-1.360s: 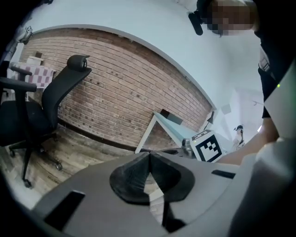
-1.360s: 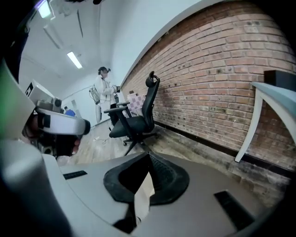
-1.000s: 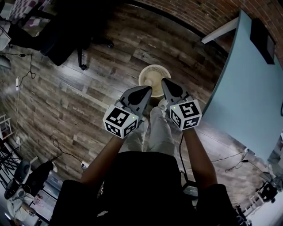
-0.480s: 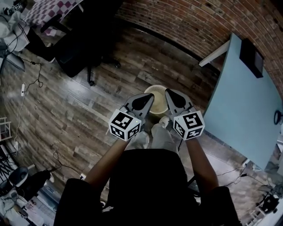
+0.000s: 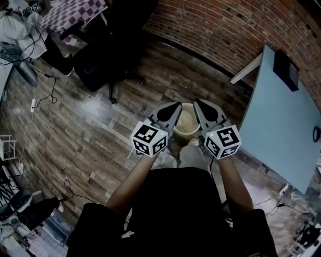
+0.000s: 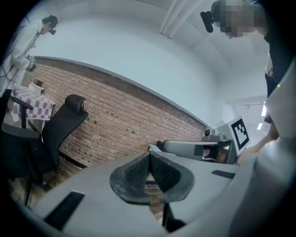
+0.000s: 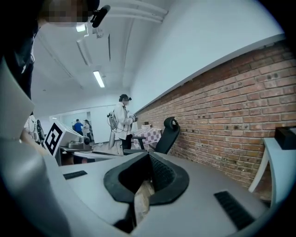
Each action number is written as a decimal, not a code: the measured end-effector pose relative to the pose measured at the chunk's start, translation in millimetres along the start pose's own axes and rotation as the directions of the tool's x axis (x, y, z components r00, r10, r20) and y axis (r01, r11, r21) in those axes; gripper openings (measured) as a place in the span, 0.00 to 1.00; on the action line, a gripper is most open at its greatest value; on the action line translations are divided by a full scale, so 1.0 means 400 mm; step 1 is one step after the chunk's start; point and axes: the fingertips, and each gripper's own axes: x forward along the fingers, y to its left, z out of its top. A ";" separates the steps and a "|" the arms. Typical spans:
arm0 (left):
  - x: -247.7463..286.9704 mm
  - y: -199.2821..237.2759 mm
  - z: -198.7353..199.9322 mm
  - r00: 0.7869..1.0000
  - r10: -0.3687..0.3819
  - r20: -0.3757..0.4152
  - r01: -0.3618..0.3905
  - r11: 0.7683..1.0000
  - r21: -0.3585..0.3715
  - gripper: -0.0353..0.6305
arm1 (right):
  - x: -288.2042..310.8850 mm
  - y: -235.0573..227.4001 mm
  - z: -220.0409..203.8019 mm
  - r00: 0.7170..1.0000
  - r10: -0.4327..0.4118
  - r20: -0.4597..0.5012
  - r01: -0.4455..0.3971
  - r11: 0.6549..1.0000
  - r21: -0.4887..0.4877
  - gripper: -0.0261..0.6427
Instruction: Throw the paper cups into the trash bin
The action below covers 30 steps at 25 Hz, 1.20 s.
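A round cream trash bin [image 5: 184, 122] stands on the wooden floor just in front of the person's feet. My left gripper [image 5: 175, 106] hangs over the bin's left rim and my right gripper [image 5: 197, 102] over its right rim, tips pointing away from the body. In the left gripper view the left gripper [image 6: 149, 155] has its pads pressed together with nothing between them. In the right gripper view the right gripper [image 7: 149, 156] is shut too; a pale tan strip shows in the gap below its pads, and I cannot tell what it is. No paper cup is in view.
A blue-grey table [image 5: 281, 120] runs along the right, with a black box [image 5: 287, 70] near its far end. A brick wall [image 5: 225, 25] lies ahead. A black office chair [image 5: 100, 55] and a checkered table [image 5: 70, 12] stand at the upper left. Cables trail over the floor at left.
The person has stepped closer to the bin. It was ahead of both gripper tips and now sits between and under them. Both grippers have stayed shut.
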 end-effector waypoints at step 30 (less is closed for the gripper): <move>-0.074 -0.169 0.032 0.998 0.022 0.061 -0.028 0.994 0.103 0.06 | -0.175 0.069 0.037 0.996 0.013 0.093 -0.011 1.000 -0.021 0.05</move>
